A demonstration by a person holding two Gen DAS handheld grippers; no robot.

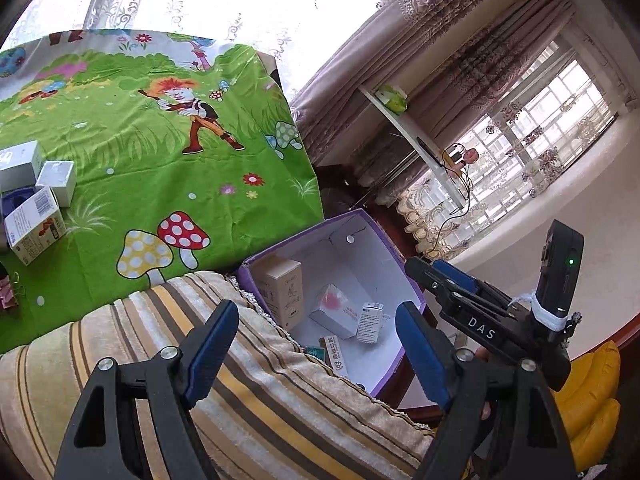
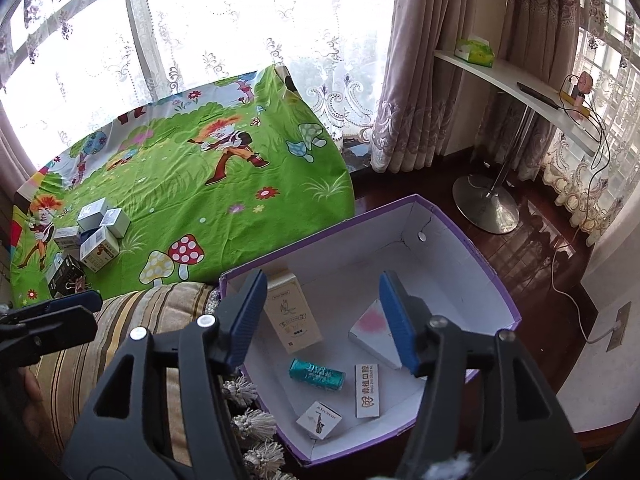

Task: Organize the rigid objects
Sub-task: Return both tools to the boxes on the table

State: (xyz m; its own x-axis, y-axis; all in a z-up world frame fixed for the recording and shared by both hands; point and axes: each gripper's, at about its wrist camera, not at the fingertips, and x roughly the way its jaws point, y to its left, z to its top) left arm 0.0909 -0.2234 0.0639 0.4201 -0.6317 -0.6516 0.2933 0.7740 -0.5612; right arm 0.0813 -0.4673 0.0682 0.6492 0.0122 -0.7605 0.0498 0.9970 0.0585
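A purple-rimmed white storage box (image 2: 460,240) (image 1: 404,276) stands on the floor beside a striped cushion. It holds a tall beige carton (image 2: 294,314) (image 1: 282,288), a white-pink box (image 2: 370,330) (image 1: 334,310), a teal pack (image 2: 317,374), a white dental box (image 2: 367,390) (image 1: 335,356) and a small saxophone box (image 2: 319,420). Several small boxes (image 2: 98,236) (image 1: 34,196) lie on the green cartoon cloth. My right gripper (image 2: 324,316) is open and empty above the storage box. My left gripper (image 1: 316,350) is open and empty over the cushion edge.
The striped cushion (image 1: 248,392) (image 2: 132,332) with tassels borders the box. A white shelf on a metal stand (image 2: 516,84) with a tissue box and cables is at right. Curtains and windows lie behind. A yellow item (image 1: 592,400) sits at lower right.
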